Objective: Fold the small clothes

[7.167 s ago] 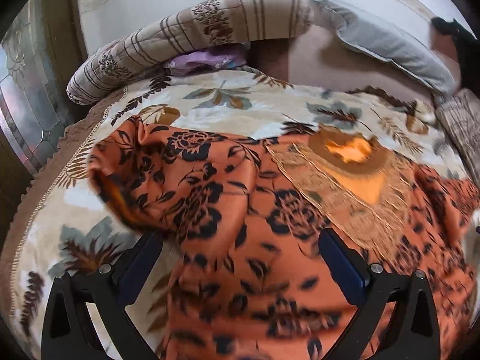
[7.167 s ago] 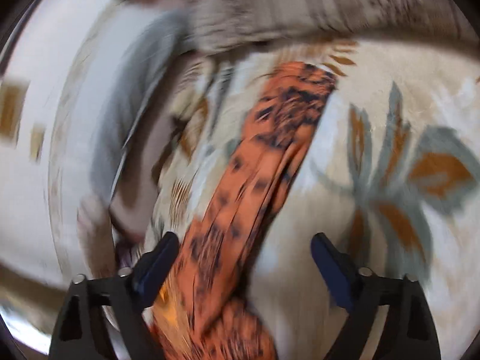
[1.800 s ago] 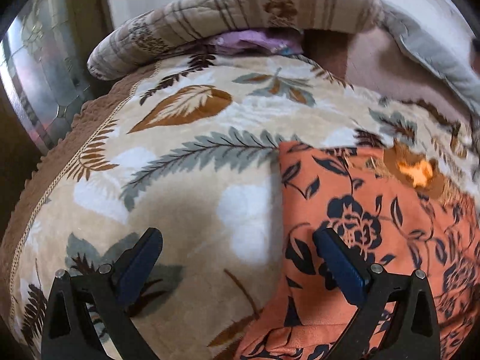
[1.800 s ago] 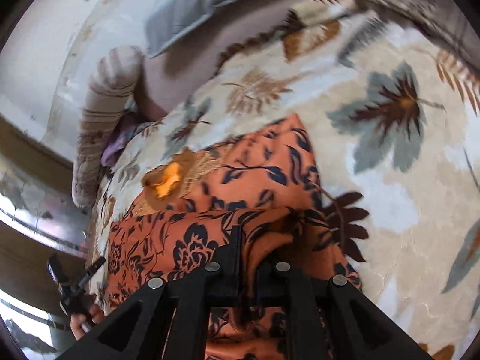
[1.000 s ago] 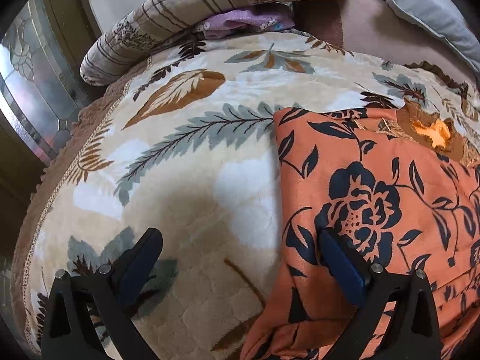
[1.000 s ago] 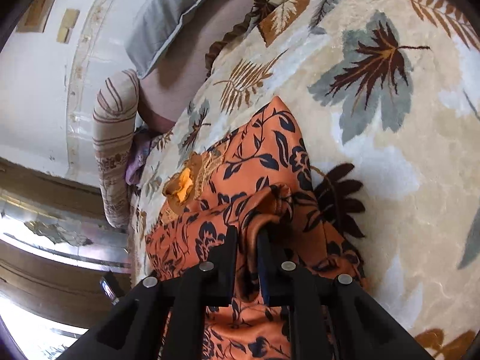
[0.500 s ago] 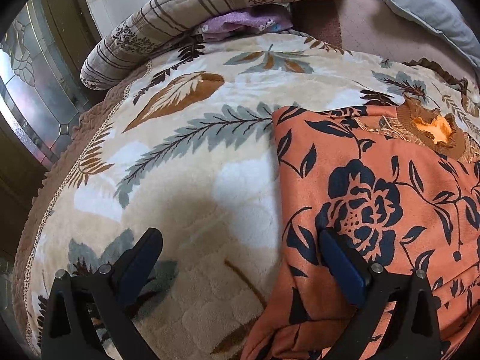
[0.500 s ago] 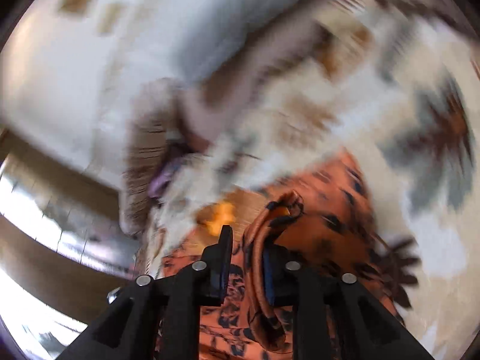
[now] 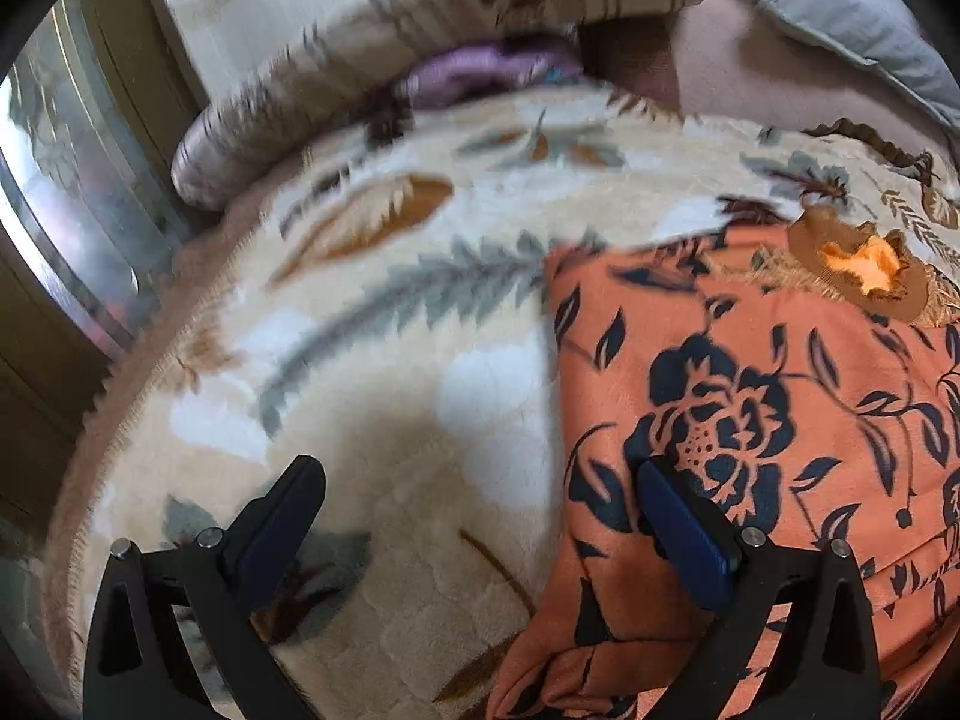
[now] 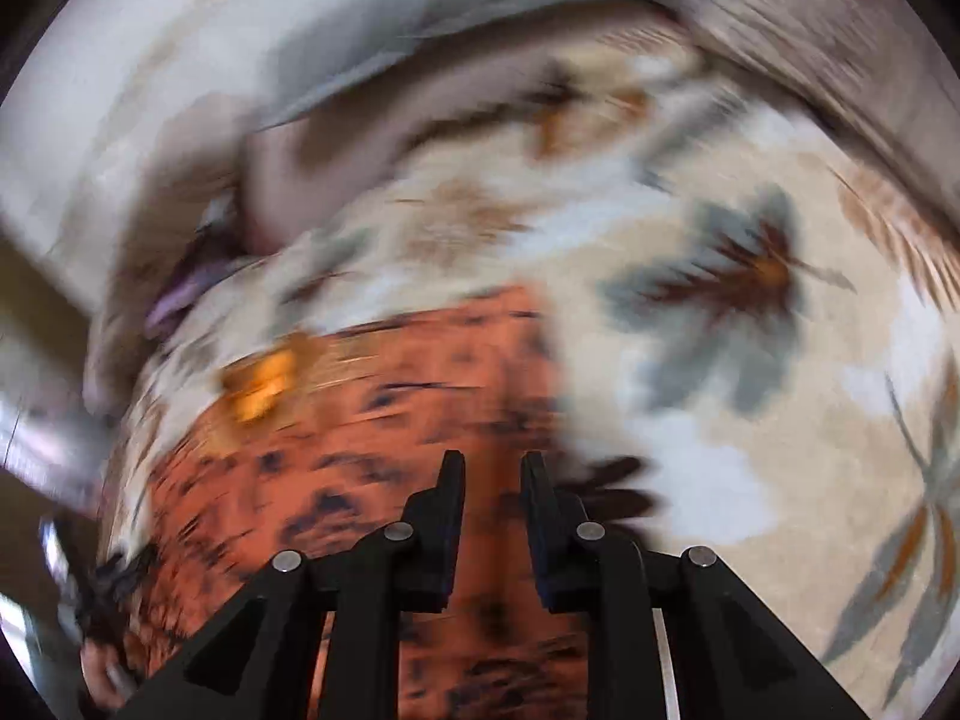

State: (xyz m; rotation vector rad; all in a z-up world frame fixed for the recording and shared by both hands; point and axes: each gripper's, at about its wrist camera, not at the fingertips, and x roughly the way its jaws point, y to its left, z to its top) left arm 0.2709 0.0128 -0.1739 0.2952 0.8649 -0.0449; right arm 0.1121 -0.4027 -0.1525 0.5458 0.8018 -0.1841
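An orange garment (image 9: pixel 750 420) with dark blue flowers lies folded on the leaf-patterned blanket (image 9: pixel 390 390), its gold-embroidered neck (image 9: pixel 864 264) at the far end. My left gripper (image 9: pixel 480 510) is open and straddles the garment's straight left edge, with its right finger (image 9: pixel 678 528) over the cloth and its left finger (image 9: pixel 288 516) over bare blanket. The right wrist view is smeared by motion. There my right gripper (image 10: pixel 492 468) hovers over the garment (image 10: pixel 360 450) near its right edge. Its jaws stand a narrow gap apart and are opening, with no fold between them.
A striped bolster (image 9: pixel 420 30) and a grey pillow (image 9: pixel 840 12) line the far end of the bed, with a purple cloth (image 9: pixel 480 72) tucked under the bolster. A glass panel (image 9: pixel 72 210) stands past the bed's left edge. Bare blanket (image 10: pixel 750 420) lies right of the garment.
My right gripper has let go of the raised fold of orange cloth it pinched, then lifted and rolled. The cloth now lies flat. My left gripper has hardly moved.
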